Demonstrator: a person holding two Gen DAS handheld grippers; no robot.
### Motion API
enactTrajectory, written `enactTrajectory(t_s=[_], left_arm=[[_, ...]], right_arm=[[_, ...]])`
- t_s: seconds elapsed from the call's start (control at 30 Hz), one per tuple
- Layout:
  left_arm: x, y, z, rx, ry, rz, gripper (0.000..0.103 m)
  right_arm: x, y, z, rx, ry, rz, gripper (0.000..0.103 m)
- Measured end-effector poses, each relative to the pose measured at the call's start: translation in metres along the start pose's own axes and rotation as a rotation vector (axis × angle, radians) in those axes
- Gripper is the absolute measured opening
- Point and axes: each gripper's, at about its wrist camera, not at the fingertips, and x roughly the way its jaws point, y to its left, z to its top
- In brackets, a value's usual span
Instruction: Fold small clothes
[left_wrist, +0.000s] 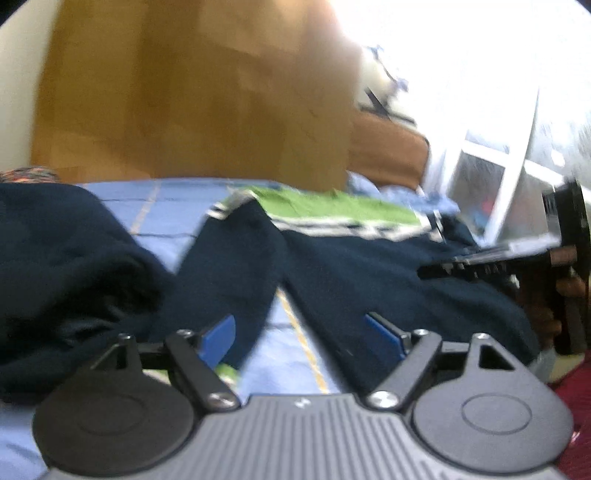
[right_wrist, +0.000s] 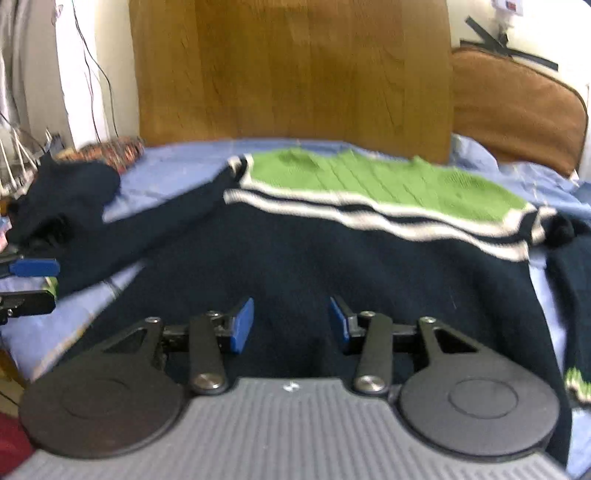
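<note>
A small navy sweater (right_wrist: 314, 258) with a green yoke (right_wrist: 369, 181) and white stripes lies flat on a blue sheet (right_wrist: 166, 166); it also shows in the left wrist view (left_wrist: 369, 266). Its left sleeve (left_wrist: 229, 266) runs down toward my left gripper (left_wrist: 306, 332), which is open and empty, low over the sheet between sleeve and body. My right gripper (right_wrist: 291, 321) is open and empty just above the sweater's lower body. The right sleeve (right_wrist: 572, 295) lies at the far right. The left gripper shows at the right wrist view's left edge (right_wrist: 29, 280).
A second dark navy garment (left_wrist: 66, 266) is heaped on the left of the bed. A wooden headboard (right_wrist: 295, 74) stands behind, a brown cushion (right_wrist: 513, 110) to its right. Cables and a patterned cloth (right_wrist: 110, 149) sit at the far left.
</note>
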Motion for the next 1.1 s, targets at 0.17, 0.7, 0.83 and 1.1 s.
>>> enactTrajectory(t_s=[0.17, 0.7, 0.83, 1.1], left_arm=[[-0.015, 0.029, 0.013, -0.102, -0.063, 0.062, 0.076], [0.084, 0.071, 0.061, -0.256, 0.078, 0.042, 0.060], [0.090, 0.066, 0.052, -0.172, 0.133, 0.174, 0.034], [0.079, 0.092, 0.055, -0.130, 0.215, 0.215, 0.006]], right_arm=[[0.013, 0.018, 0.001, 0.016, -0.005, 0.070, 0.048], [0.041, 0.035, -0.009, 0.071, -0.018, 0.174, 0.048], [0.041, 0.031, -0.009, 0.087, -0.024, 0.191, 0.049], [0.040, 0.027, -0.011, 0.095, -0.028, 0.202, 0.049]])
